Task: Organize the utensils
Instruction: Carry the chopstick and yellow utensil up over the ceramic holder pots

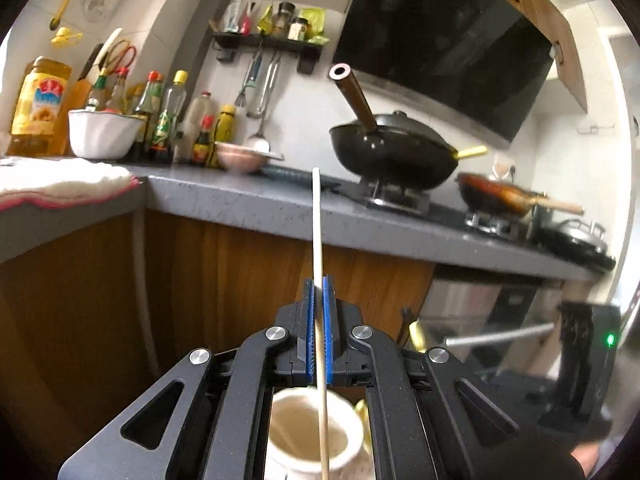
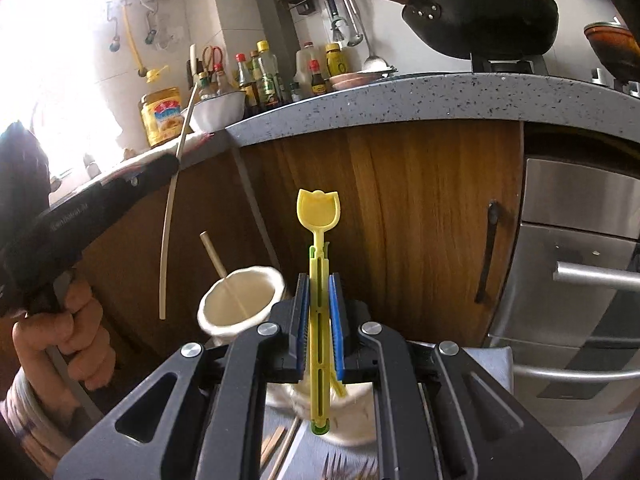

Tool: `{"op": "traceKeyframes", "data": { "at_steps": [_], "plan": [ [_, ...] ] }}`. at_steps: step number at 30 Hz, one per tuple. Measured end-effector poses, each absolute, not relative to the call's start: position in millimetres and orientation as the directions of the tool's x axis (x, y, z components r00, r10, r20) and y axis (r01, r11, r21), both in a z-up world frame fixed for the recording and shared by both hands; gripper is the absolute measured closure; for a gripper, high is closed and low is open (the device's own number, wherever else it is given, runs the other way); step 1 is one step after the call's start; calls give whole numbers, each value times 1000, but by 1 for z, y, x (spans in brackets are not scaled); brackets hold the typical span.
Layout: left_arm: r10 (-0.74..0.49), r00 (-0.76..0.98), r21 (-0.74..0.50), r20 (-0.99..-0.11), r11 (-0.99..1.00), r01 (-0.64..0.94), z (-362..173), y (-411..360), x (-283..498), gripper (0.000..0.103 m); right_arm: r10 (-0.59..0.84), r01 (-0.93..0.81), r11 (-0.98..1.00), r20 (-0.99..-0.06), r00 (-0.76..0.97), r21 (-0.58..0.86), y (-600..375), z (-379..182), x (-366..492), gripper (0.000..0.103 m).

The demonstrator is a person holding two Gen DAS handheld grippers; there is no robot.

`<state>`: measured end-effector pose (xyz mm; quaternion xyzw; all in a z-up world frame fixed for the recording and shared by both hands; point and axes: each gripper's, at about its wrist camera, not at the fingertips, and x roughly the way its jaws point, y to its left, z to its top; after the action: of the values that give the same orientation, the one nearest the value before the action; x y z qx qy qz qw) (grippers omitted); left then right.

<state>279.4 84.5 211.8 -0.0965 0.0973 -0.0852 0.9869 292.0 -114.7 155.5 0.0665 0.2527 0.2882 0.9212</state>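
Since both utensils look bound for the cream holder [image 2: 240,300], we read the left claw [image 1: 319,300] as clamped tight on a pale chopstick [image 1: 316,216] lifted above the holder, and the right claw [image 2: 319,304] as closed on a yellow scoop [image 2: 319,210], holder just left of it. We can't make out the chopstick's lower end, the holder's base, or the blurred sticks under the right claw.

Daylight floods in from the upper left of the right wrist view, blowing out the wall [image 2: 60,40] there (pure white glare). Both fisheye views bend at the edges; the cabinet [image 1: 100,300] smears with motion blur.
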Motion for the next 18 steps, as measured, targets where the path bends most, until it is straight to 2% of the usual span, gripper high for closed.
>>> {"op": "traceKeyframes", "data": {
  "at_steps": [7,18],
  "plan": [
    [-131,981,-214,-140,972,99,182,74,306,99,525,-467,851,-401,751,240,-109,139,306,93],
    [-93,988,-157,-126,985,73,151,69,294,99,502,-454,865,-357,788,213,-106,122,305,93]
  ]
}}
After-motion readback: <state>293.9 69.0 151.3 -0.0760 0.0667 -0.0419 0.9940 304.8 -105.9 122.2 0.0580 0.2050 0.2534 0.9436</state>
